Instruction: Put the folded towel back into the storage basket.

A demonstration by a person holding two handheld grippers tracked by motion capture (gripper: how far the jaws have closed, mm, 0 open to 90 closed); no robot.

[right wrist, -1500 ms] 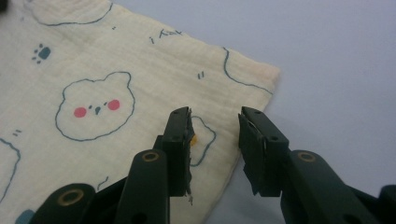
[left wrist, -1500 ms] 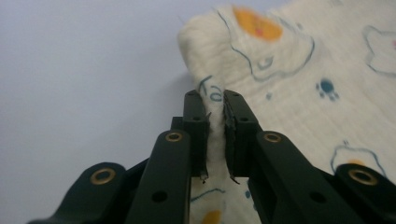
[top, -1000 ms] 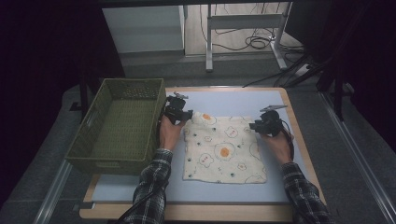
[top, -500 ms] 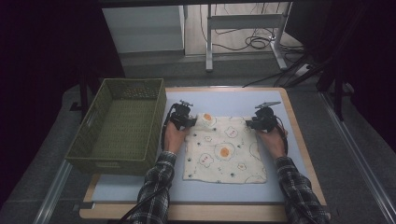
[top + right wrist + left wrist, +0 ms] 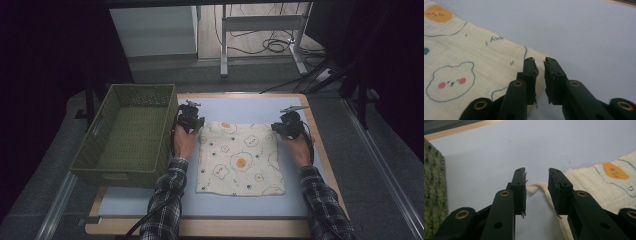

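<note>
Counter (image 5: 250,107) carries a green basket (image 5: 127,135) at 9 o'clock and the printed cloth (image 5: 240,160) flat at centre. Step in hand: pinching its far corners. Left gripper (image 5: 537,176) jaws have been closing, a gap remaining around the corner loop; right gripper (image 5: 539,62) jaws, also closing, stand nearly together over the cloth edge, which I judge not yet clamped. Next: close fully, then lift evenly.

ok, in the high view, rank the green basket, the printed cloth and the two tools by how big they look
1. green basket, about level with the cloth in depth.
2. printed cloth.
3. left tool and right tool: they look alike, so I won't rank them.
</note>
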